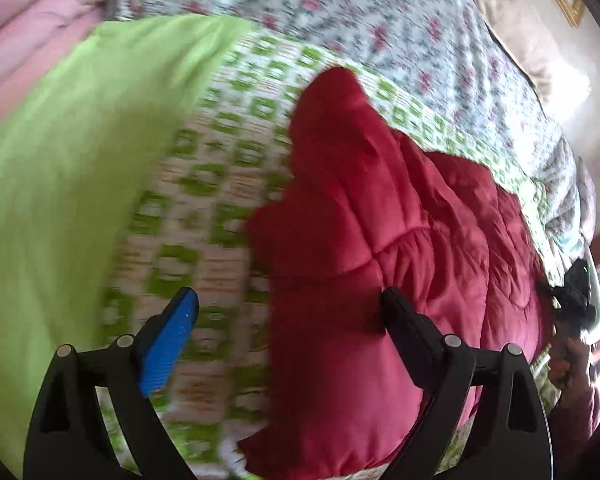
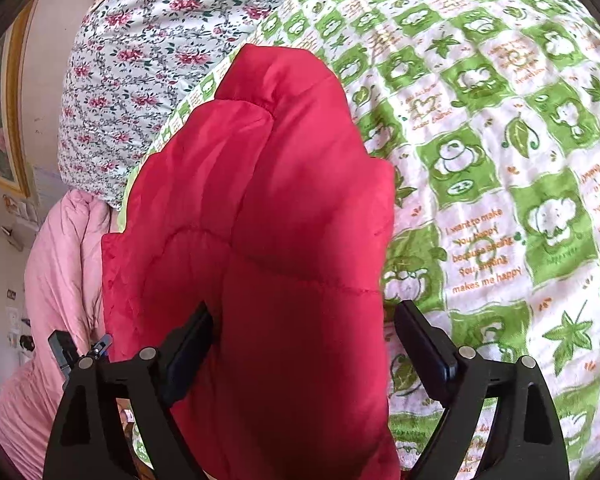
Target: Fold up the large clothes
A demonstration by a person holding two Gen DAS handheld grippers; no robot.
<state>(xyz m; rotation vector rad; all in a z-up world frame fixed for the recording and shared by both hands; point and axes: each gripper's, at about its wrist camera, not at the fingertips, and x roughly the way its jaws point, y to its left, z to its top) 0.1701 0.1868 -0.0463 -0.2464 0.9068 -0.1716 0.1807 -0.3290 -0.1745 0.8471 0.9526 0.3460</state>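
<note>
A red quilted padded garment [image 1: 360, 220] lies bunched on a green-and-white patterned blanket [image 1: 220, 152] on a bed. My left gripper [image 1: 290, 300] is open, its jaws wide apart; its left finger is over the blanket and its right finger [image 1: 400, 316] touches the garment's near edge. In the right wrist view the red garment [image 2: 268, 220] fills the middle and runs between the wide-open jaws of my right gripper [image 2: 304, 320]. The right gripper also shows at the far right of the left wrist view [image 1: 576, 292].
A plain lime-green cloth [image 1: 68, 152] lies left of the patterned blanket [image 2: 500, 160]. A floral quilt [image 1: 340, 12] covers the bed behind. A pink padded cover [image 2: 56, 280] lies beside it. A framed picture [image 2: 0, 120] hangs on the wall.
</note>
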